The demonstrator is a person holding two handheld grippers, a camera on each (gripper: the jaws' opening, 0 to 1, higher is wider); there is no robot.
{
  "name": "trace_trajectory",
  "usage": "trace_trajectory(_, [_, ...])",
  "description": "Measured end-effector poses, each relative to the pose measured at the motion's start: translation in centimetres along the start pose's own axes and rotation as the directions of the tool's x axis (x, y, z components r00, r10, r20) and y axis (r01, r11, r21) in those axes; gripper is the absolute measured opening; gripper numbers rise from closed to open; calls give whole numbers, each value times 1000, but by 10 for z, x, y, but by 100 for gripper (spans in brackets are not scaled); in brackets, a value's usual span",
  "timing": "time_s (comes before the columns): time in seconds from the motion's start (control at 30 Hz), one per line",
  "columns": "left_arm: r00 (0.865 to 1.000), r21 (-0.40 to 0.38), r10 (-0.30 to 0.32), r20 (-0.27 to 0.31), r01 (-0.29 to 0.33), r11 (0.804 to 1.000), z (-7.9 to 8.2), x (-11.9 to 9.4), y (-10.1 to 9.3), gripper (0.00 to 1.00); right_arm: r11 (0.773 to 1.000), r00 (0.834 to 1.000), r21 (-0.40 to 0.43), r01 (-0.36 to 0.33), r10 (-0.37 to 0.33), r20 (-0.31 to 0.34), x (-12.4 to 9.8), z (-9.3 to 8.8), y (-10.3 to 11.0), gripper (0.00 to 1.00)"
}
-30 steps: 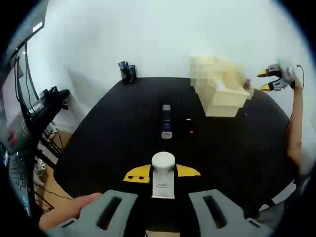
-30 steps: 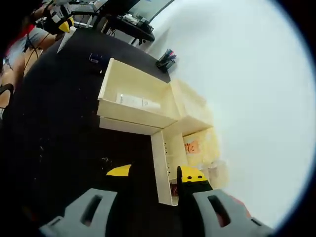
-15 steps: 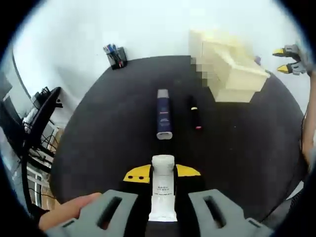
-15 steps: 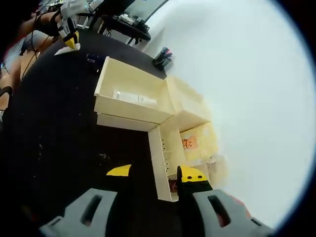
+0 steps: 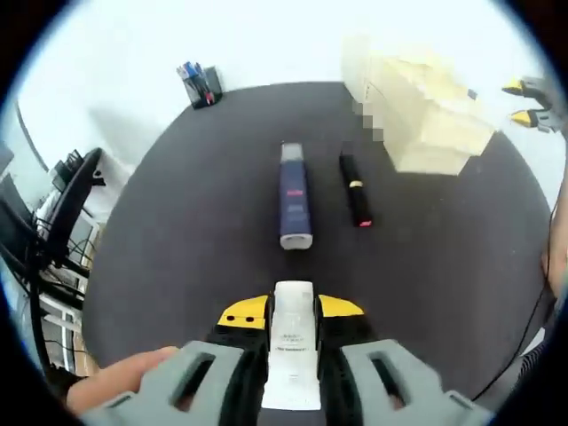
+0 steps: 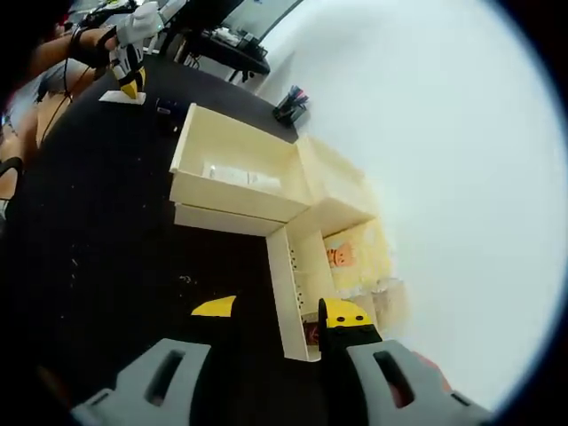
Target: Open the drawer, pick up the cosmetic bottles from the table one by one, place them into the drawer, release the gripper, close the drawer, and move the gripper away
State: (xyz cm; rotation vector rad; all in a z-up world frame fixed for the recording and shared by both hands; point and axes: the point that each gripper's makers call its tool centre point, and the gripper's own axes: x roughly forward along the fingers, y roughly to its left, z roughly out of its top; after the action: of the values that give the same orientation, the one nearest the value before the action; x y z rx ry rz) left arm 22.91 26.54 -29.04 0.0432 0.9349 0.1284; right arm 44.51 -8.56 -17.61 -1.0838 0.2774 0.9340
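White tube (image 5: 292, 355), its small print unreadable, sat clamped in the left gripper (image 5: 292, 312) at lower centre. Right gripper (image 6: 271, 311) stood parted, empty, below the open drawer (image 6: 232, 177).

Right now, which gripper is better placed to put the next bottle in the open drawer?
Left. The left gripper is shut on the white bottle, ready to carry. The right gripper hangs beside the drawer, jaws apart, holding nothing.
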Motion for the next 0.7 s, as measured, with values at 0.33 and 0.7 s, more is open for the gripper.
trace_trajectory(0.33, [972, 60, -70, 225, 58, 996, 81, -61, -47, 20, 1000, 1000, -2, -2, 2, 3, -2, -1, 3, 31])
trace_trajectory(0.7, [945, 125, -136, 297, 102, 987, 160, -73, -104, 21, 1000, 1000, 4, -7, 7, 4, -3, -4, 4, 31])
